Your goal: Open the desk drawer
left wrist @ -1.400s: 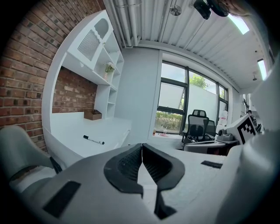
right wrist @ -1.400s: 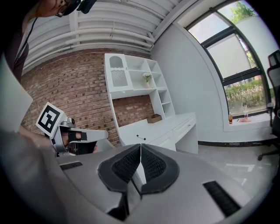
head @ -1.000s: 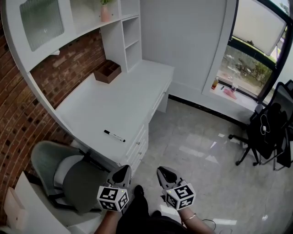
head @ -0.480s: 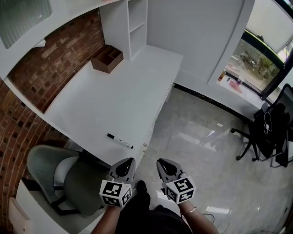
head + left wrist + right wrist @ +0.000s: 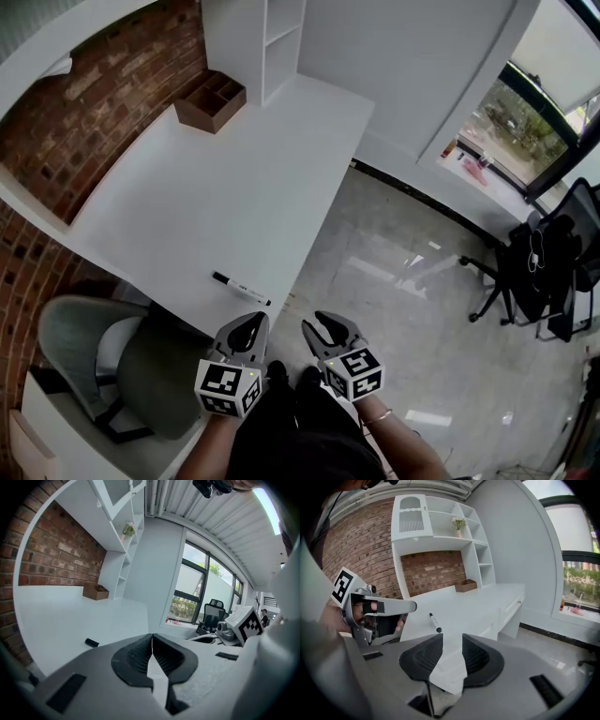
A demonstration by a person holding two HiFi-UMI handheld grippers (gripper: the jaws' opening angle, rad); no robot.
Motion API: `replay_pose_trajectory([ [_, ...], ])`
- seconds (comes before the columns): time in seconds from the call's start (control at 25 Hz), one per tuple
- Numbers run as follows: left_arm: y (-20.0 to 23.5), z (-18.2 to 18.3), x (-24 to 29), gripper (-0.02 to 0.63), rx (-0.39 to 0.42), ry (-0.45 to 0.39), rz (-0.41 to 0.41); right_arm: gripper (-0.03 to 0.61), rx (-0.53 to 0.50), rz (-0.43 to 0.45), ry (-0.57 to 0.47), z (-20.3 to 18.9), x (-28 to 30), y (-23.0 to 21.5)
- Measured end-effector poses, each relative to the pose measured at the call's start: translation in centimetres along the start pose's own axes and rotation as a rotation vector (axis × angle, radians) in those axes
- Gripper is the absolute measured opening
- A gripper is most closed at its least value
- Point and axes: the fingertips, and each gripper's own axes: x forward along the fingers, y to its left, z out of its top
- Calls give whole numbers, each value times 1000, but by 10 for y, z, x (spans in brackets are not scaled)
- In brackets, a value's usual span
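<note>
Both grippers are being held side by side, low at the near corner of the white table [image 5: 234, 197]. The left gripper [image 5: 151, 637] is being kept with its jaws pressed together, and nothing is being pinched between them. The right gripper [image 5: 452, 639] is being carried with its jaws spread. They have just been opening, and only the table's white surface is being seen through the gap, with nothing gripped.

The desk drawer [image 5: 511, 606] is being shown in the right gripper view as a white front with a small knob under the table's front edge. It is lying flush and shut, ahead of the right gripper and apart from both pairs of jaws.

A black marker [image 5: 241, 288] is lying on the table top near its front edge, just beyond the grippers. A brown wooden organizer [image 5: 209, 101] is standing at the far end of the table against the brick wall [image 5: 103, 103]. A grey-green chair [image 5: 94, 356] is standing beside the left gripper. A black office chair [image 5: 534, 272] is standing well apart on the pale floor [image 5: 403, 281], near the window [image 5: 525, 122].
</note>
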Motion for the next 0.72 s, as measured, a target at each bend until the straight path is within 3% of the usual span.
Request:
replay_pose_trajectory([
  [0.2, 13, -10, 3, 12, -17, 20, 25, 153, -34, 7, 49, -9, 29, -9],
  [0.72, 35, -24, 19, 12, -41, 85, 83, 164, -168, 69, 271, -56, 93, -40],
])
